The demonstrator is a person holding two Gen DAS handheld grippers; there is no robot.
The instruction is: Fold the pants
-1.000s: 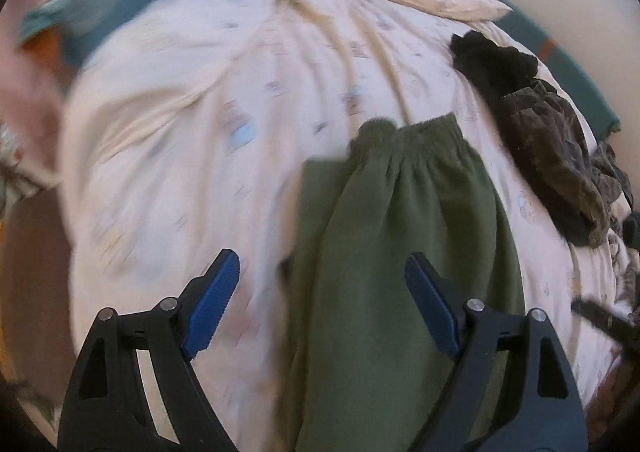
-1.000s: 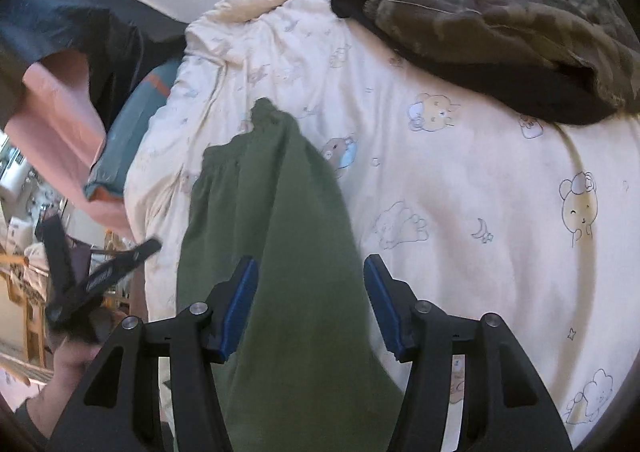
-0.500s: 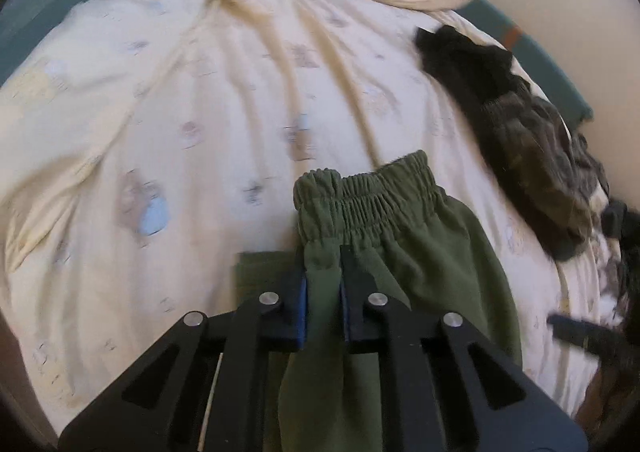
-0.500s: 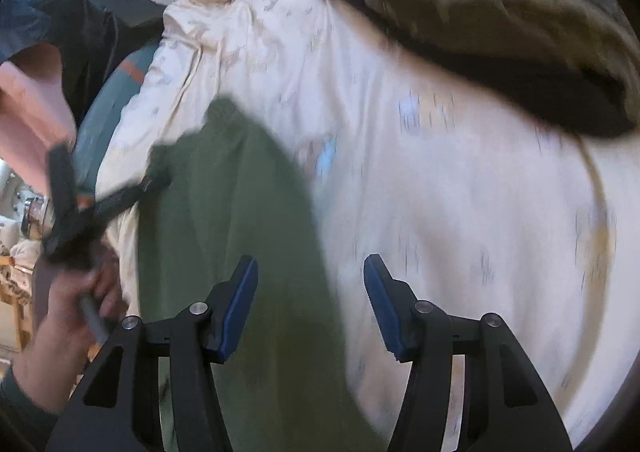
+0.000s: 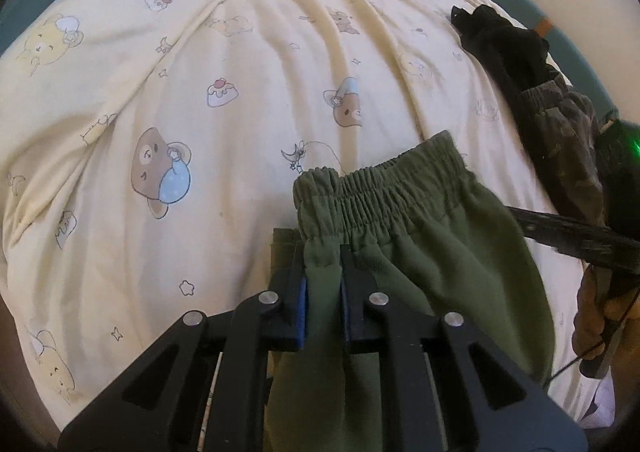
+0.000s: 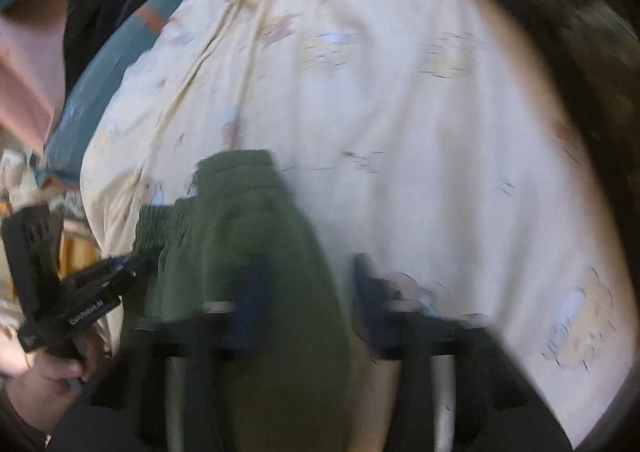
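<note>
Green pants (image 5: 420, 252) lie on a cream bear-print bedsheet (image 5: 200, 92), elastic waistband pointing away from me. My left gripper (image 5: 322, 252) is shut on a pinch of green cloth just below the waistband's left end. In the blurred right wrist view, my right gripper (image 6: 308, 284) hangs over the right edge of the pants (image 6: 248, 236). Its jaws are closing but still stand apart, with green cloth between them. The left gripper (image 6: 148, 260) shows there too, at the waistband, held by a person's hand (image 6: 60, 364). The right gripper's black fingers (image 5: 560, 232) reach in beside the pants.
A heap of dark and camouflage clothes (image 5: 560, 124) lies at the bed's right side, also seen in the right wrist view (image 6: 580, 12). The teal mattress edge (image 6: 100, 92) runs along the left. The sheet is rumpled into ridges toward the far end.
My left gripper closed on the cloth under the waistband and dropped closer to the bed. The right gripper swept quickly along the pants toward the waistband, blurring its view.
</note>
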